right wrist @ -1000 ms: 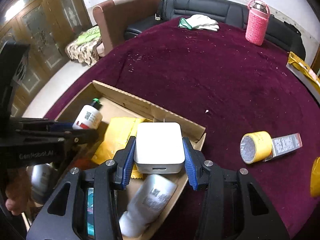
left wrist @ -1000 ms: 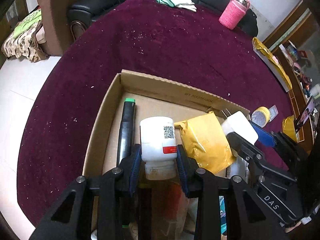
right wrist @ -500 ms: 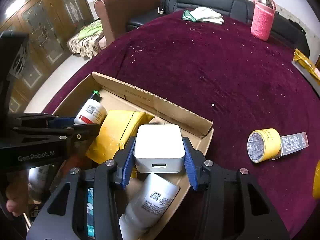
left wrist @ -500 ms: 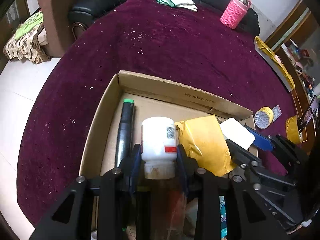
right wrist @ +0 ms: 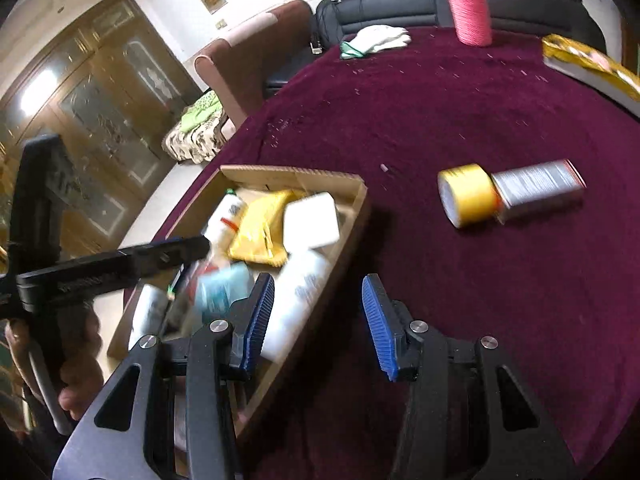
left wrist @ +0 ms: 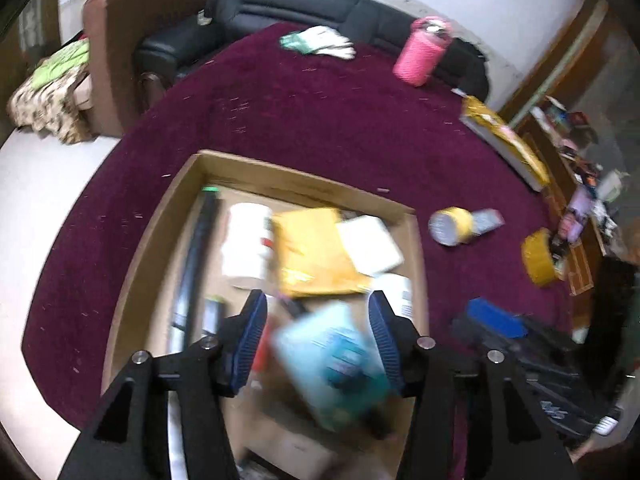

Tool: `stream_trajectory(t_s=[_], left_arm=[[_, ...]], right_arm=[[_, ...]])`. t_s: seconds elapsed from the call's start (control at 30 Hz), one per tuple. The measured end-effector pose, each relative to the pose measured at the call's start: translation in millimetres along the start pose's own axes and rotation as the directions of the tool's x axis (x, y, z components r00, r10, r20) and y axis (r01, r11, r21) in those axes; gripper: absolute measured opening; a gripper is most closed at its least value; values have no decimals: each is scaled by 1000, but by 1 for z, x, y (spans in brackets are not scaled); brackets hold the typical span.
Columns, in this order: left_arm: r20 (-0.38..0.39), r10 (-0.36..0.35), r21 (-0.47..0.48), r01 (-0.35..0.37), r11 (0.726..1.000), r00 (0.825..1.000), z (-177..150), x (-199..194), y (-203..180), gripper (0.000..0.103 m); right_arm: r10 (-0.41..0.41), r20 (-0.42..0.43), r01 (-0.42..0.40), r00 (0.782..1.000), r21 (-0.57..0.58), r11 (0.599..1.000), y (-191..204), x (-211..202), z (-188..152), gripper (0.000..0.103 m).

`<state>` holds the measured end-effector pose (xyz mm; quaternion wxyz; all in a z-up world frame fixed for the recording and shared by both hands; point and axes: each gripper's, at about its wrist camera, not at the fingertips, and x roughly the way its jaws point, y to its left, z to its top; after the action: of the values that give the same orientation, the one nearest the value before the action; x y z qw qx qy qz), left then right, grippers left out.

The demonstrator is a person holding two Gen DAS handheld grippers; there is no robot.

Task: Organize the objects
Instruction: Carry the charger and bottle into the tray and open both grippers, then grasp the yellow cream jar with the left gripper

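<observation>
A cardboard box (left wrist: 160,224) on the maroon table holds a white bottle (left wrist: 246,244), a yellow packet (left wrist: 312,256), a white adapter block (left wrist: 370,244), a black green-capped tube (left wrist: 198,240) and a blurred teal box (left wrist: 332,364). My left gripper (left wrist: 316,340) is open above the box, empty, with the teal box below its jaws. My right gripper (right wrist: 318,322) is open and empty over the box's right wall (right wrist: 340,248). The adapter (right wrist: 310,220) lies in the box beside the yellow packet (right wrist: 260,232).
A yellow tape roll (right wrist: 466,196) and a grey carton (right wrist: 536,186) lie on the table right of the box. A pink bottle (right wrist: 468,4), white gloves (right wrist: 378,38) and a yellow-wrapped package (right wrist: 588,66) lie farther back. Another yellow roll (left wrist: 538,258) sits near the table's right edge.
My left gripper let go of the white bottle and my right gripper let go of the white adapter; both now lie in the box. Both grippers opened and pulled back.
</observation>
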<state>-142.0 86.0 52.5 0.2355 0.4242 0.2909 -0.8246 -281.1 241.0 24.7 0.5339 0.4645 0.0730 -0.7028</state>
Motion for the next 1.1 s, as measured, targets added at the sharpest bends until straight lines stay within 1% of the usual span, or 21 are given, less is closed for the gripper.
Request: stream_trajectory(t_s=[0.17, 0.27, 0.4, 0.5, 0.63, 0.77, 0.87, 0.93, 1.0, 1.03, 1.1], left_arm=[[5, -24, 68, 24, 997, 1000, -9, -7, -40, 61], [-10, -16, 107, 17, 994, 1000, -9, 1, -63, 61], [-38, -9, 121, 13, 993, 999, -6, 11, -81, 61], [-51, 5, 129, 1, 992, 999, -3, 20, -93, 61], [-55, 17, 155, -8, 988, 998, 2, 30, -105, 61], [-73, 32, 167, -20, 986, 997, 13, 44, -114, 61], [-84, 24, 179, -9, 984, 996, 26, 55, -121, 61], [-105, -7, 188, 26, 982, 994, 35, 65, -126, 61], [-145, -39, 196, 67, 978, 989, 42, 80, -132, 61], [-162, -45, 210, 79, 975, 986, 46, 87, -136, 61], [-171, -25, 236, 66, 970, 985, 54, 99, -145, 61]], right_arm=[[0, -18, 1, 1000, 62, 998, -33, -14, -34, 47], [-9, -18, 11, 1000, 99, 995, -50, -20, -49, 46], [-10, -9, 11, 1000, 141, 990, -72, -30, -62, 46], [-22, 4, 21, 1000, 157, 987, -86, -35, -64, 46], [-11, 13, 9, 1000, 170, 985, -100, -34, -65, 46], [-5, 21, 1, 1000, 166, 986, -103, -32, -65, 46], [-9, 29, 5, 1000, 154, 988, -103, -32, -65, 46], [-22, 44, 15, 999, 152, 988, -104, -34, -65, 46], [-43, 53, 35, 998, 153, 988, -106, -37, -66, 46], [-61, 68, 49, 996, 166, 985, -108, -40, -66, 46], [-78, 81, 62, 994, 179, 982, -111, -43, -65, 46]])
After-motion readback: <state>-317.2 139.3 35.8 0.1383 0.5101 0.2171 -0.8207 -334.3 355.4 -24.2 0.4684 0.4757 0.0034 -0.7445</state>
